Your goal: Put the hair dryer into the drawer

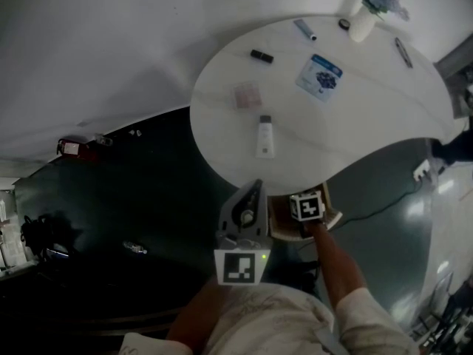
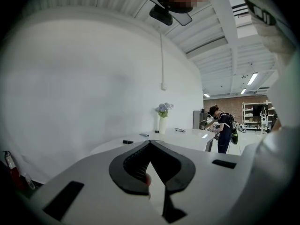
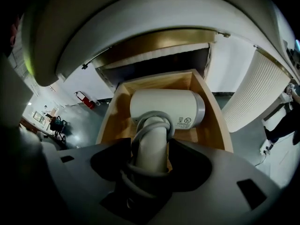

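The white hair dryer (image 3: 166, 108) hangs with its barrel inside the open wooden drawer (image 3: 212, 108) under the table top. My right gripper (image 3: 150, 146) is shut on its handle, which has the grey cord wound round it. In the head view the right gripper (image 1: 307, 207) sits over the drawer (image 1: 334, 218) at the table's near edge, and the dryer is hidden beneath it. My left gripper (image 1: 256, 186) hovers just left of the drawer and points at the table edge. Its jaws (image 2: 150, 142) are shut with nothing between them.
The round white table (image 1: 384, 117) carries a white tube (image 1: 265, 137), a blue-and-white packet (image 1: 319, 75), a pink item (image 1: 247, 95), a small black object (image 1: 261, 55) and a vase of flowers (image 1: 366, 17). A cable (image 1: 392, 198) lies on the dark floor. A person (image 2: 224, 128) stands far off.
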{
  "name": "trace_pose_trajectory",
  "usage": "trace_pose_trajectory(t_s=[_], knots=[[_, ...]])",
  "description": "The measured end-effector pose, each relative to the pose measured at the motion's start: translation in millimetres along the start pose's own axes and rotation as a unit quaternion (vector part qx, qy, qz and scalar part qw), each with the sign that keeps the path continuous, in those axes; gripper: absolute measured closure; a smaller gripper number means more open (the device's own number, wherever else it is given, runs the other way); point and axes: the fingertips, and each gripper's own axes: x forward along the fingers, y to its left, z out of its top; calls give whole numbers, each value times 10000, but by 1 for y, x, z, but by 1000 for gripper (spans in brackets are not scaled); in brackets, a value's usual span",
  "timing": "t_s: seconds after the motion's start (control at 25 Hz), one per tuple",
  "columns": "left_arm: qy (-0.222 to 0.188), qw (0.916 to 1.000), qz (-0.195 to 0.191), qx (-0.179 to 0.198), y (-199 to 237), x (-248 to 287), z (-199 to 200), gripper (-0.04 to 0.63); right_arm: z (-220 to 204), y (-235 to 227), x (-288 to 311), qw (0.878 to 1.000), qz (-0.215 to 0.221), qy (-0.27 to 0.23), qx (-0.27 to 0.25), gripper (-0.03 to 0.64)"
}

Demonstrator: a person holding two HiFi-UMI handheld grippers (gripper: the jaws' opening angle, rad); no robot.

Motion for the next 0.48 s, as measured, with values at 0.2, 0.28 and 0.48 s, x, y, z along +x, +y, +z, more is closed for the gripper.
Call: trace_pose_trajectory(t_s=[0.2,0.28,0.48], knots=[[7,9997,108,-201,2,-4,-3,600,-8,-9,8,9999,-6,4,140,353],[84,9995,146,-284,2,-7,-7,600,-9,-9,13,9999,-14,27,148,353],[194,9995,18,249,-1,-10,-7,600,-51,-7,16,9925,-3,1106,513,353]])
